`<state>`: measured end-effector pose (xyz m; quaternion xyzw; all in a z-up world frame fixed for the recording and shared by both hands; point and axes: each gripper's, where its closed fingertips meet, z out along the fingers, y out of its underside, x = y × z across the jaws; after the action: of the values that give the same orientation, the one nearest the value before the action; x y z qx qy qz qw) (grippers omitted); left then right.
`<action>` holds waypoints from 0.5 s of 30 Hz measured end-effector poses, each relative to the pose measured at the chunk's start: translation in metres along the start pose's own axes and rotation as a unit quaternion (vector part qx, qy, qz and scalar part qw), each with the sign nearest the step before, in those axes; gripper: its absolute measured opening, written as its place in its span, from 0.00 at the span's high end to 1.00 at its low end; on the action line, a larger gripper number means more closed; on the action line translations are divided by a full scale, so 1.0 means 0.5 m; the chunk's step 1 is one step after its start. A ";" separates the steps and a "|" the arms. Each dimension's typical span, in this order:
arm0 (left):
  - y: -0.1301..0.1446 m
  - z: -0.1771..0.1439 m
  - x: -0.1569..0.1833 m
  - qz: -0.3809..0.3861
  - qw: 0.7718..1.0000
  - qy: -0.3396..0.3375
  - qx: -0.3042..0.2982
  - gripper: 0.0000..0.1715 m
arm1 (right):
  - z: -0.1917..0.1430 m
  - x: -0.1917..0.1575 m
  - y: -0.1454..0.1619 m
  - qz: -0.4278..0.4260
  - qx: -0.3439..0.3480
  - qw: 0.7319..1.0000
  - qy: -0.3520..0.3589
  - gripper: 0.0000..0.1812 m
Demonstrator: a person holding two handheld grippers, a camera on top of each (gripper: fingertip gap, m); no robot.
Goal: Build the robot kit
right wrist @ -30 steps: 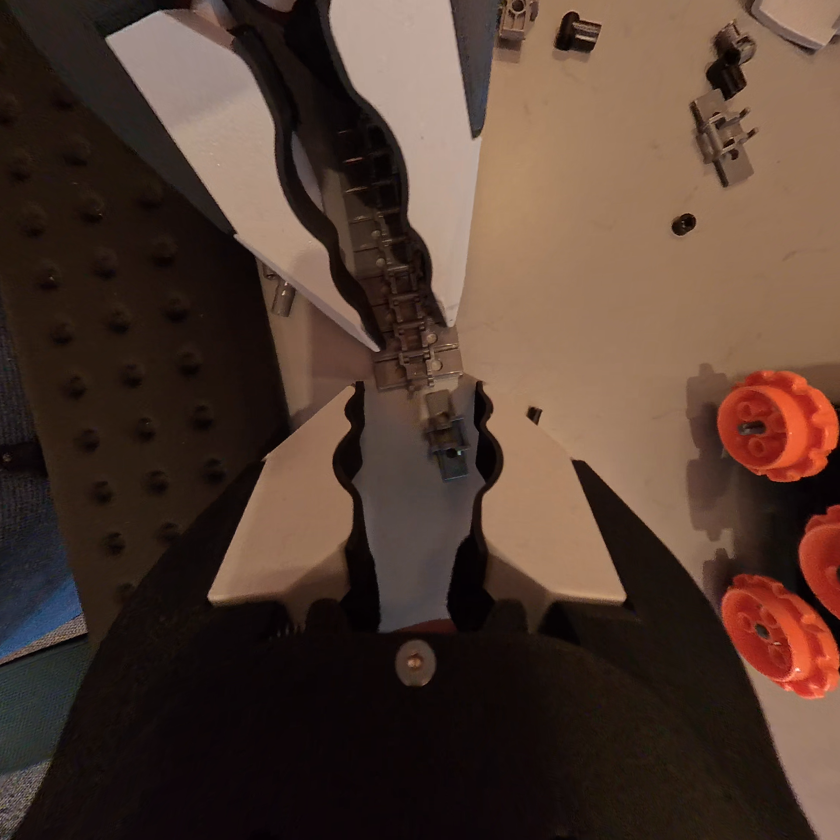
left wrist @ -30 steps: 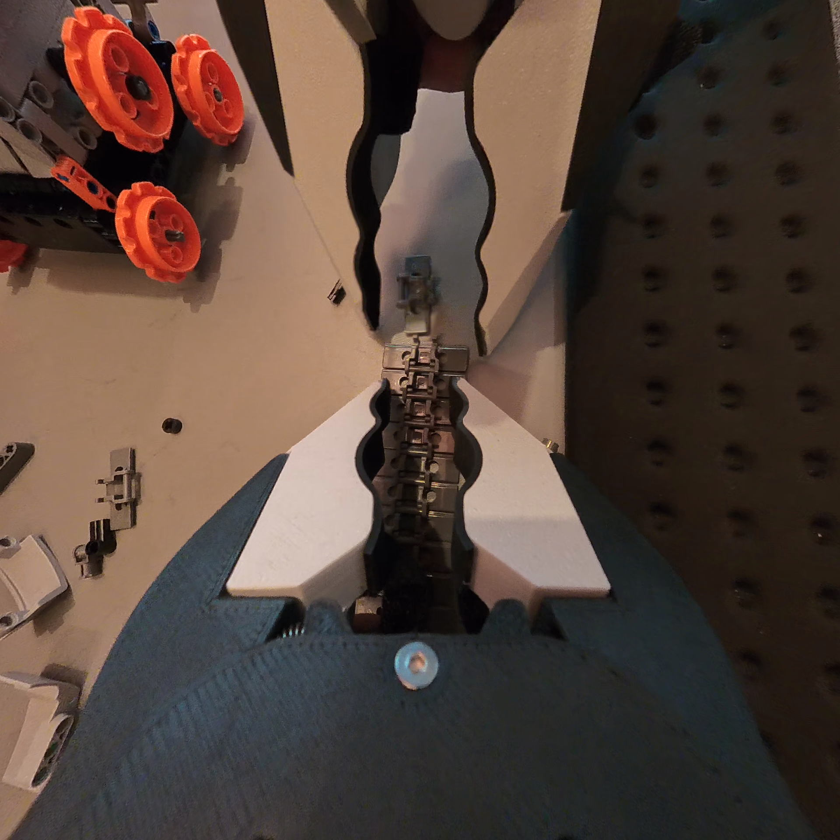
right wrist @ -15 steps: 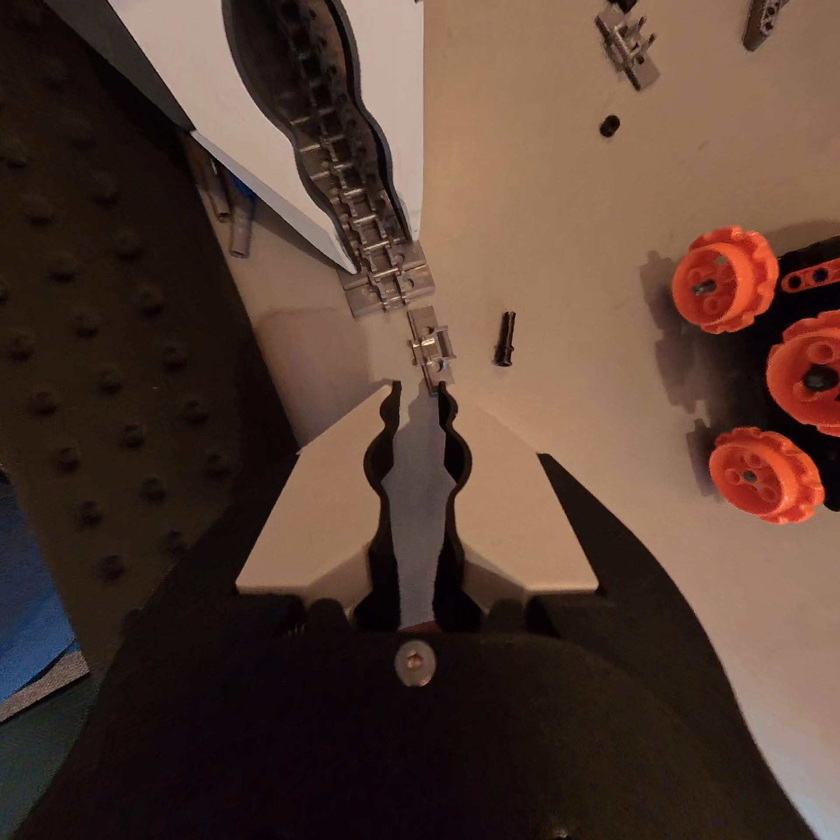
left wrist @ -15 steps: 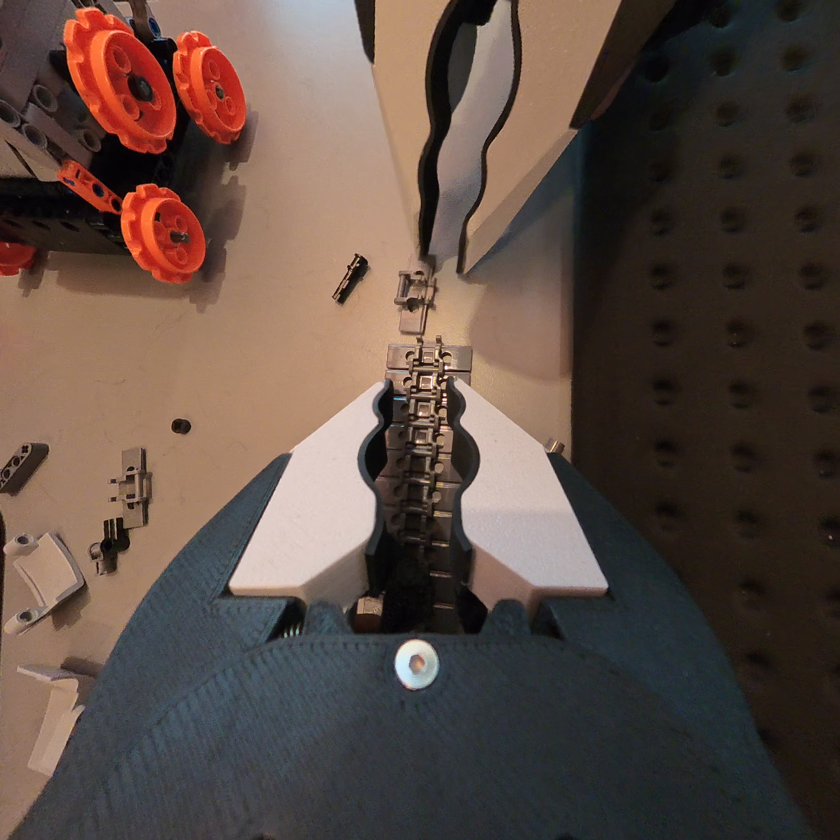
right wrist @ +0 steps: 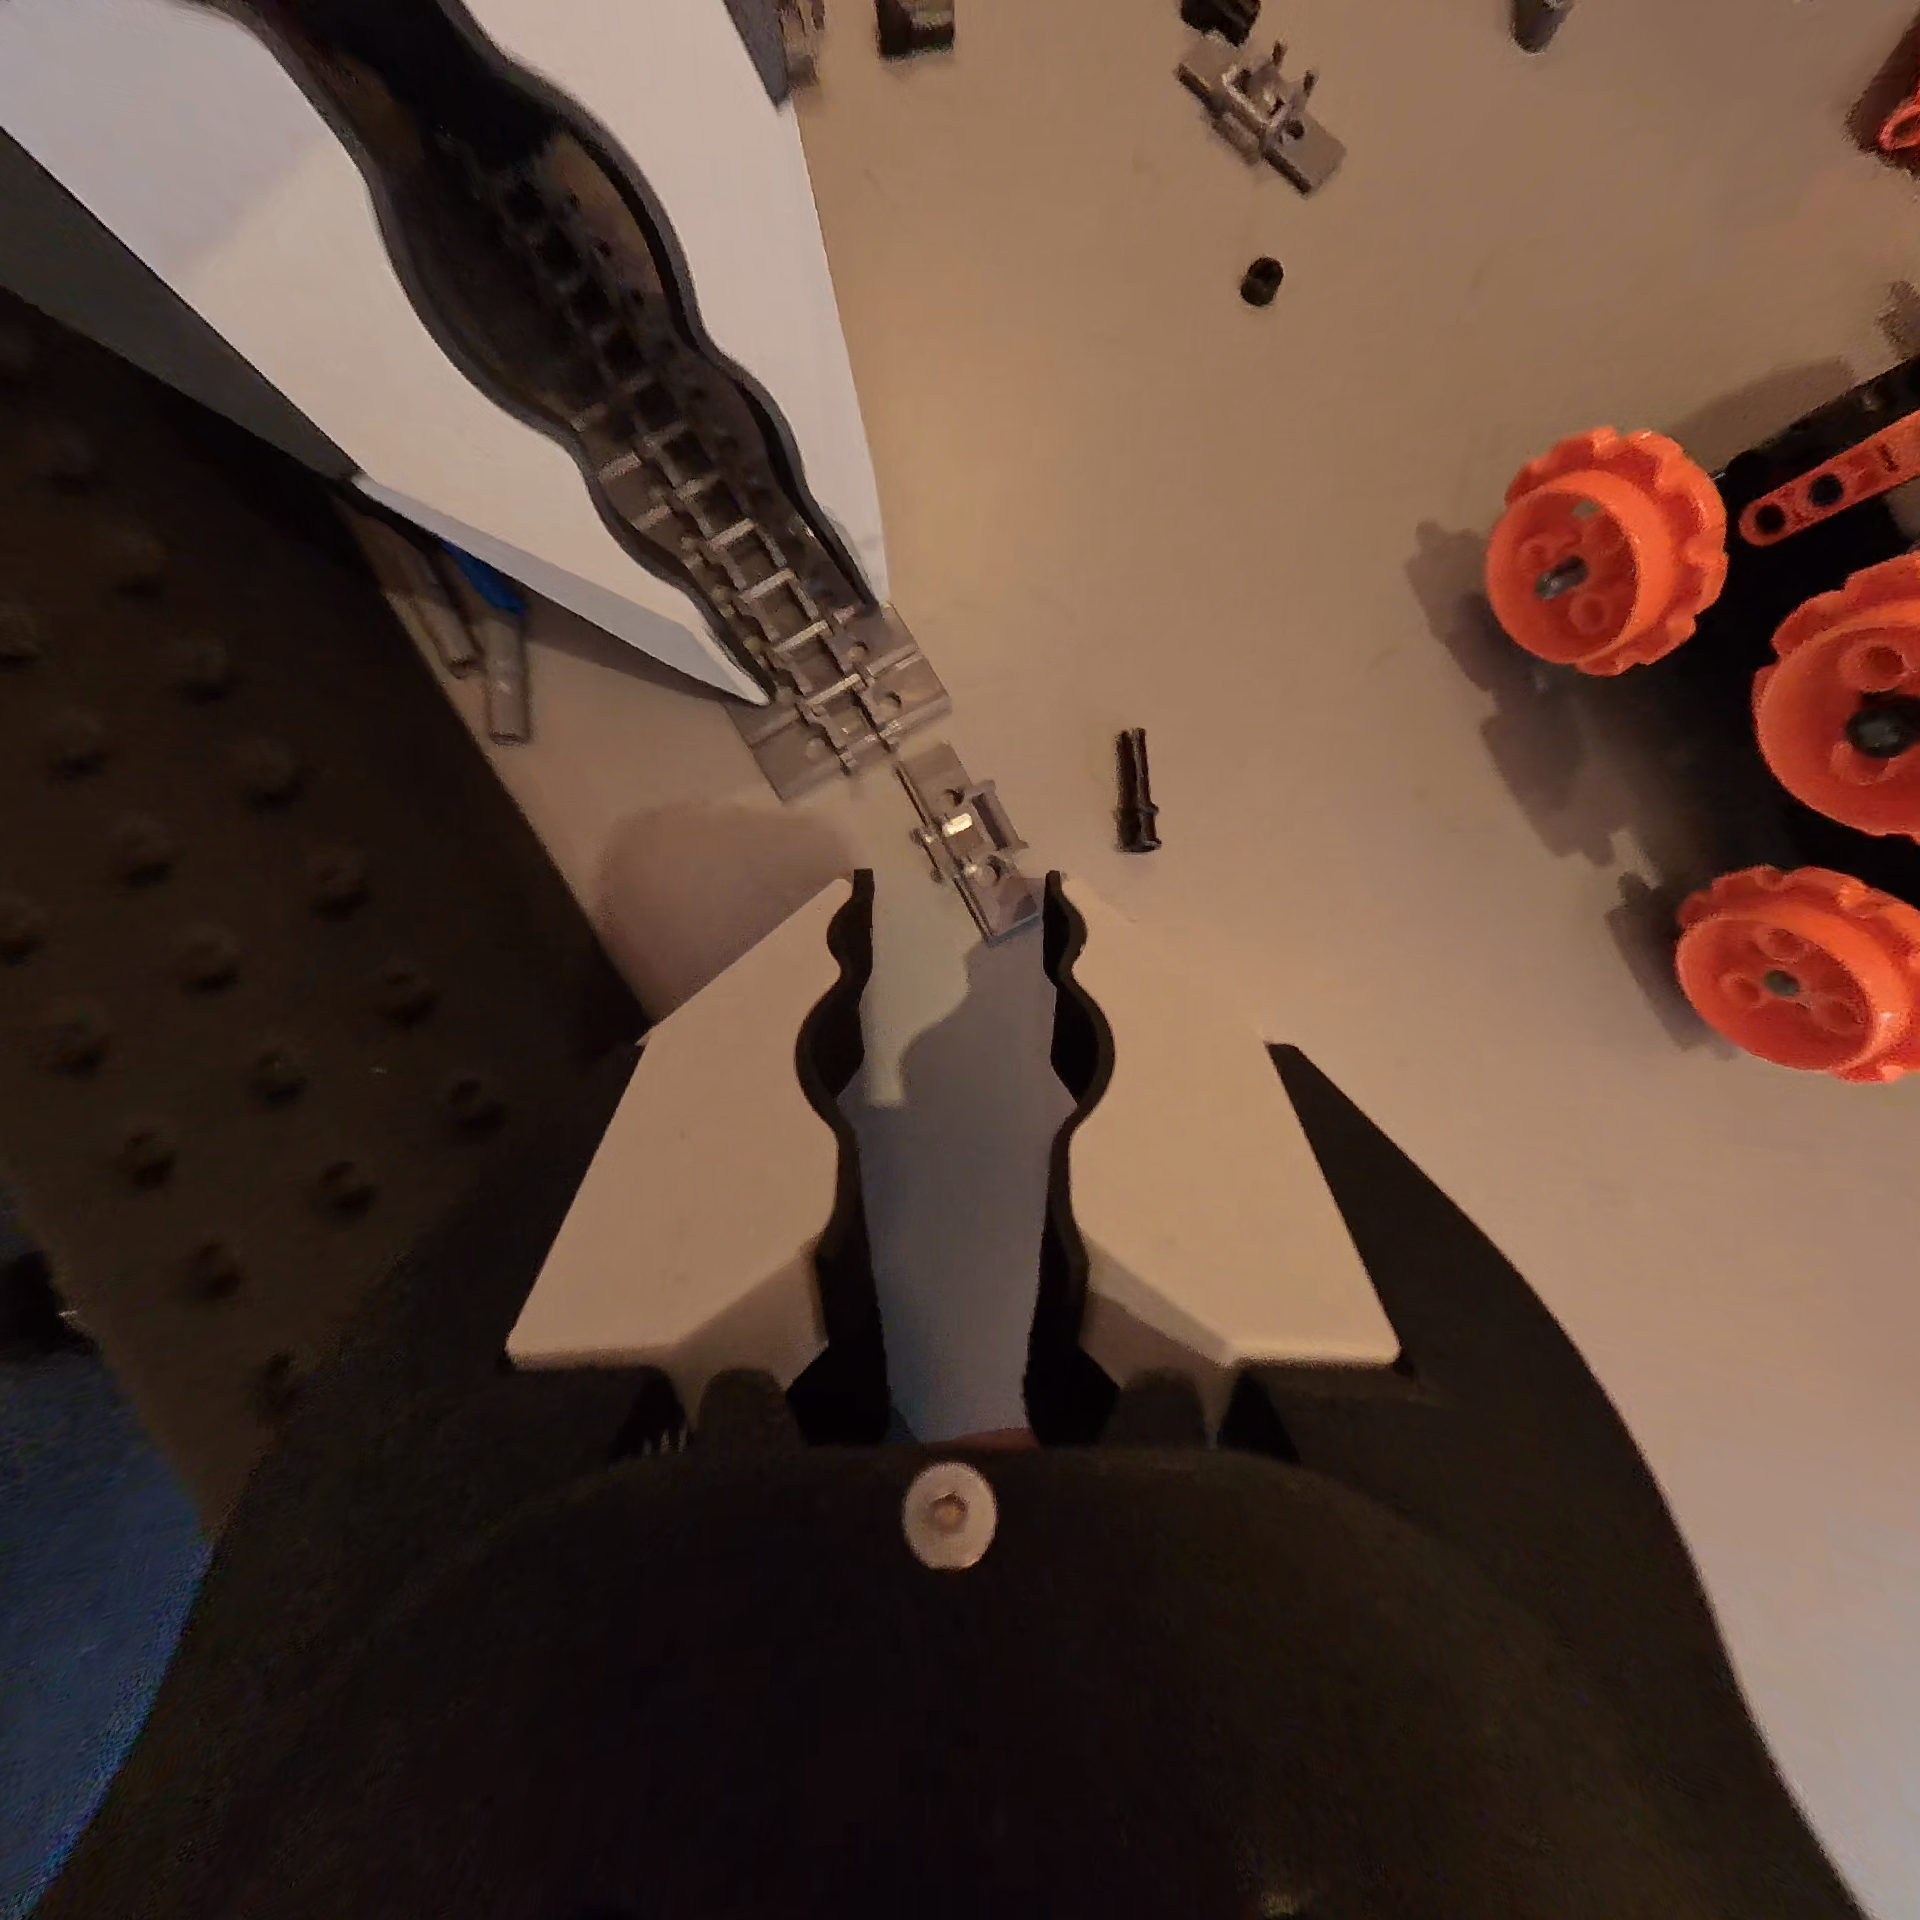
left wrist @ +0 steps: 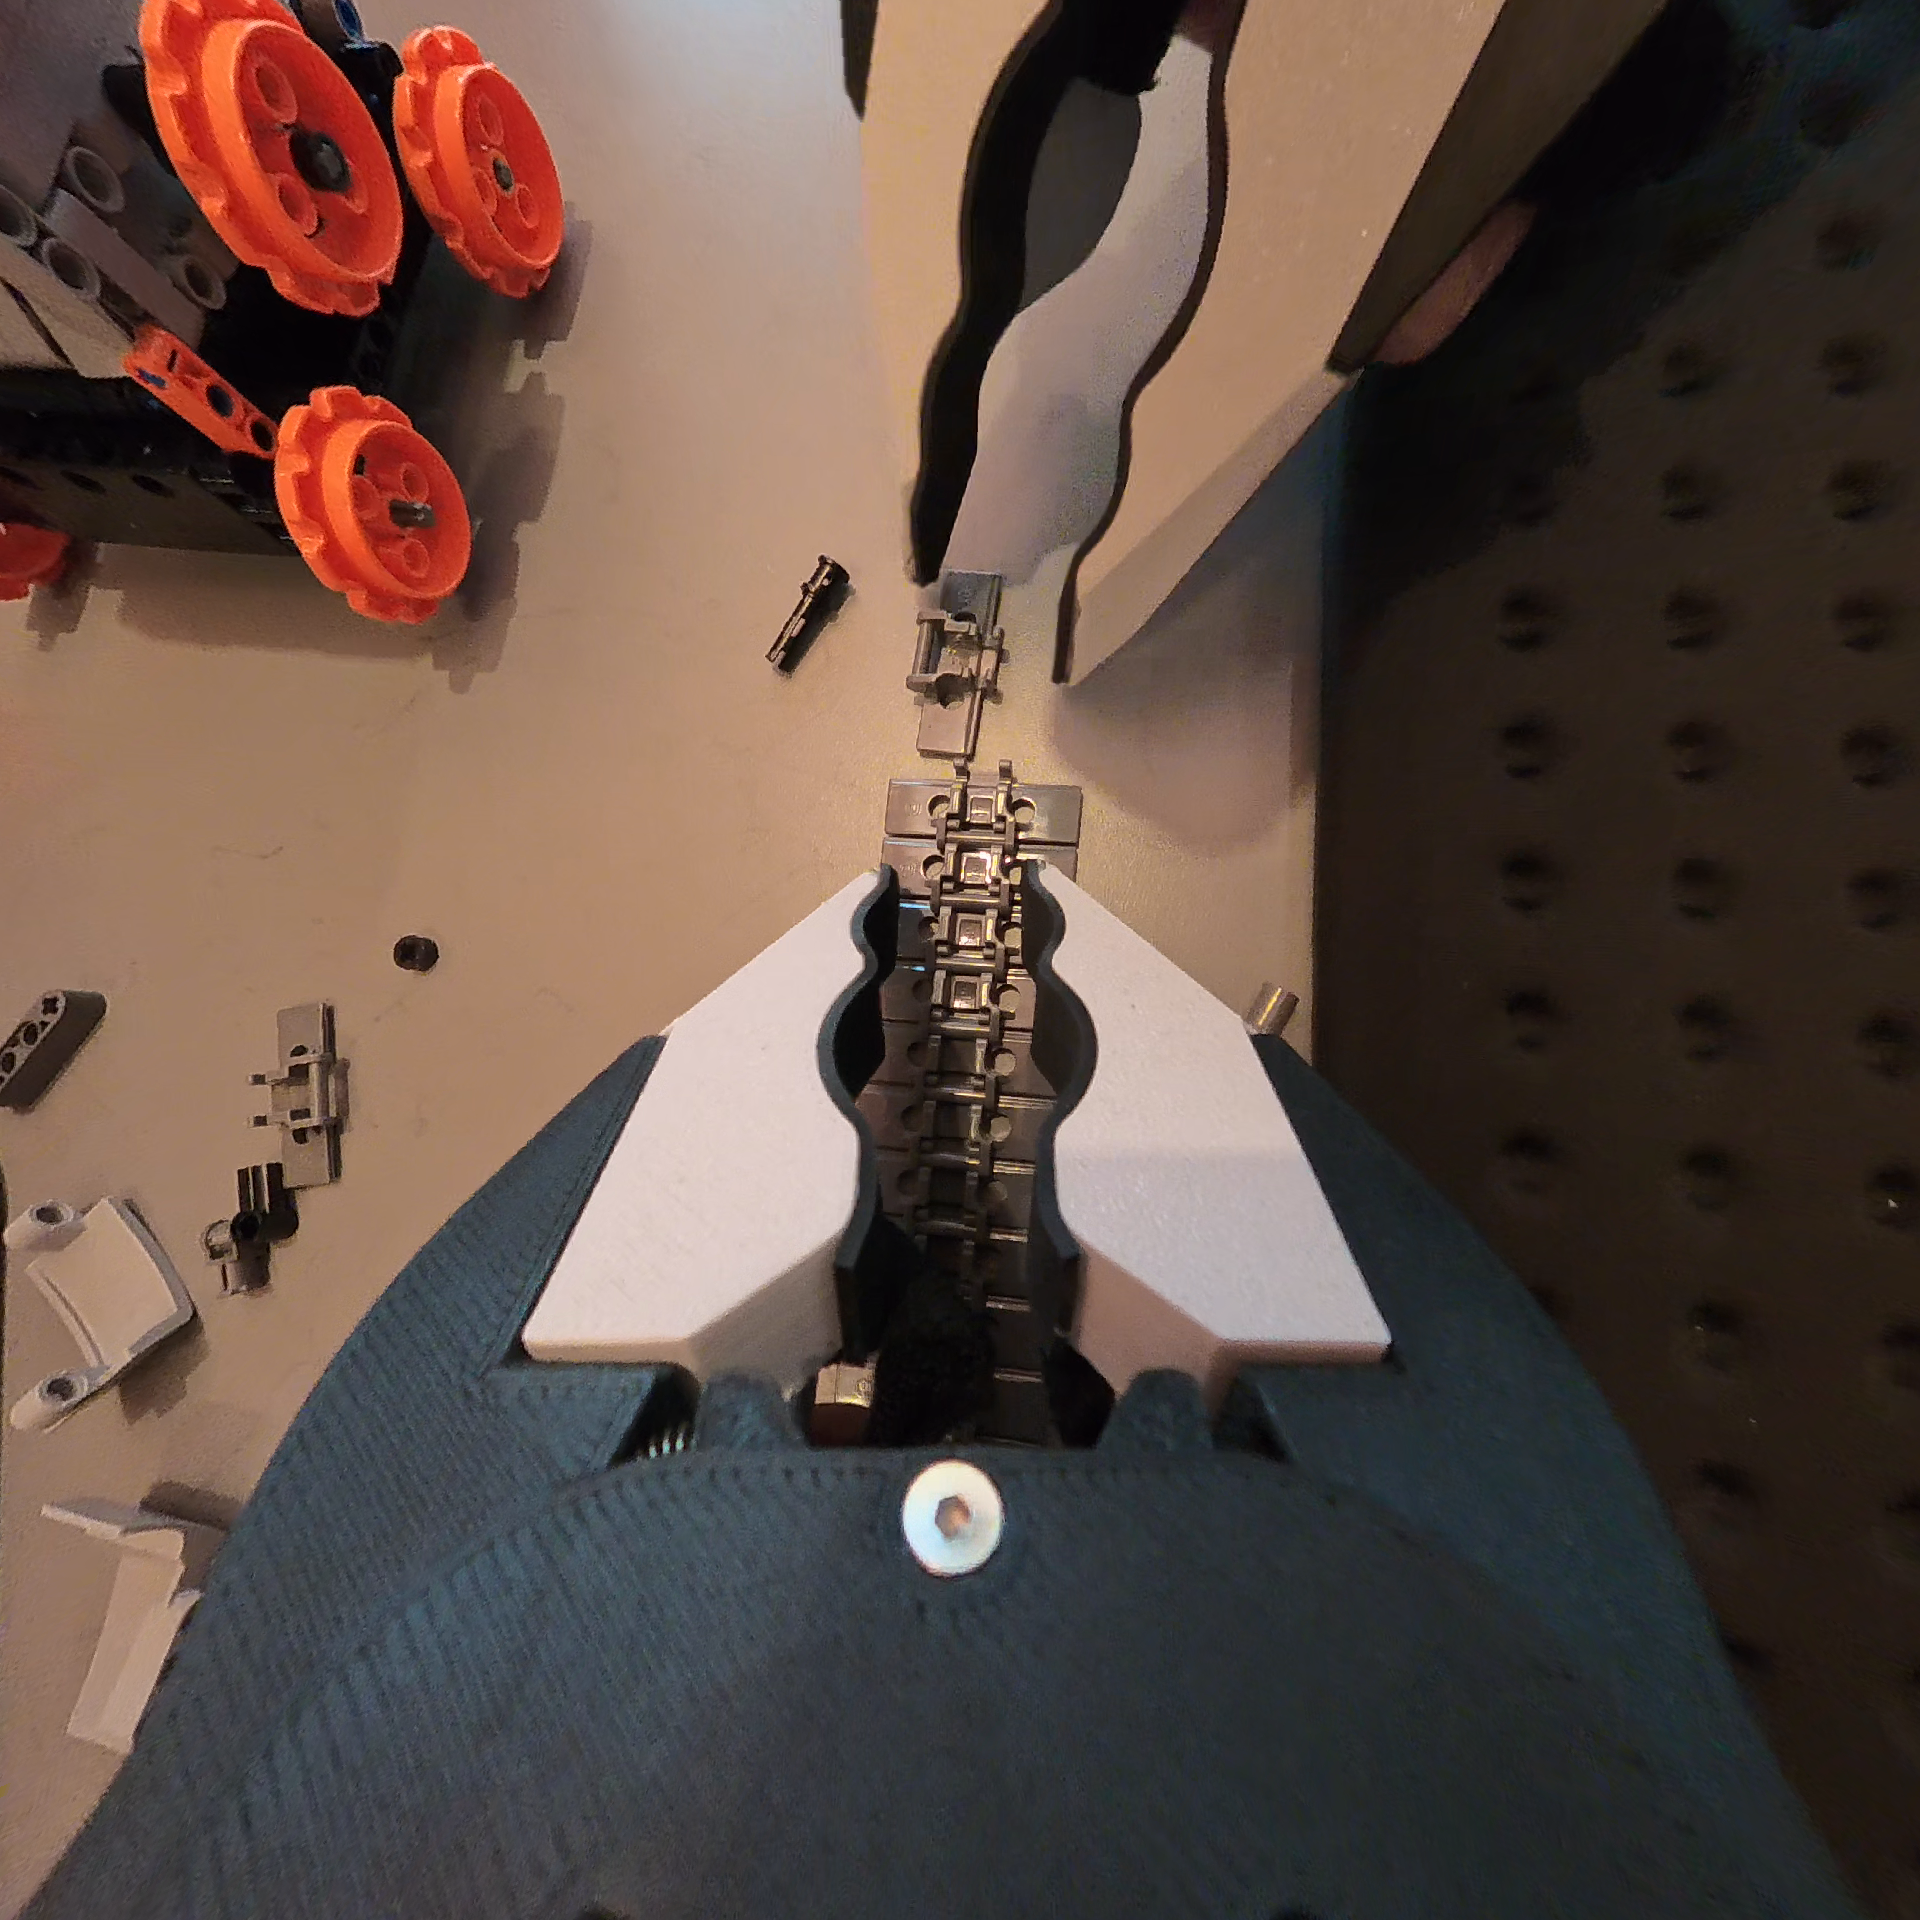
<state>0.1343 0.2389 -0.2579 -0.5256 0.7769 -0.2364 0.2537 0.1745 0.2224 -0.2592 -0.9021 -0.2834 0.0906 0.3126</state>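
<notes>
Left gripper [left wrist: 958,883] clamped on grey track chain [left wrist: 977,997], end links jutting past the tips. Loose link [left wrist: 956,660] flat on table [left wrist: 520,831], between chain end and right gripper [right wrist: 951,883], jaws parted, empty, tips just at link. Black pin [left wrist: 808,623] beside; orange wheels [left wrist: 358,499] well apart.

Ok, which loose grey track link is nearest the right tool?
The single track link lying just off the right tool, at the end of the track chain held by the left tool. The other loose link lies far off.
</notes>
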 end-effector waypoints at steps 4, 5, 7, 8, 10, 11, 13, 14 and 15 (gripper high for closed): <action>0.003 -0.003 0.002 0.001 1.000 0.002 -0.002 0.87 | 0.011 -0.005 -0.007 -0.035 0.002 0.999 -0.013 0.87; 0.004 -0.003 0.003 0.001 1.000 0.002 -0.002 0.87 | 0.014 -0.001 -0.012 -0.046 0.005 0.999 -0.018 0.86; 0.006 -0.005 0.004 0.001 1.000 0.003 -0.003 0.87 | 0.015 0.014 -0.017 -0.066 0.002 0.998 -0.018 0.85; 0.007 -0.006 0.003 0.000 1.000 0.003 -0.004 0.87 | 0.009 0.024 -0.022 -0.063 0.002 0.998 -0.008 0.86; 0.009 -0.008 0.002 -0.003 1.000 0.003 -0.005 0.86 | -0.006 0.020 -0.035 -0.033 0.012 0.999 -0.015 0.91; 0.009 -0.008 0.002 -0.003 1.000 0.004 -0.005 0.86 | -0.009 0.013 -0.038 -0.015 0.014 1.000 -0.020 0.90; 0.009 -0.008 0.002 -0.001 1.000 0.005 -0.008 0.86 | -0.002 0.008 -0.028 -0.005 0.000 1.000 -0.009 0.86; 0.009 -0.008 0.002 0.001 1.000 0.005 -0.008 0.86 | 0.002 0.012 -0.024 -0.001 -0.004 1.000 0.007 0.85; 0.009 -0.008 0.002 0.001 1.000 0.006 -0.008 0.86 | 0.004 0.015 -0.025 0.006 0.002 1.000 0.015 0.85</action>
<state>0.1284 0.2400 -0.2581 -0.5254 0.7809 -0.2328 0.2448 0.1742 0.2356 -0.2532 -0.9045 -0.2730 0.0798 0.3177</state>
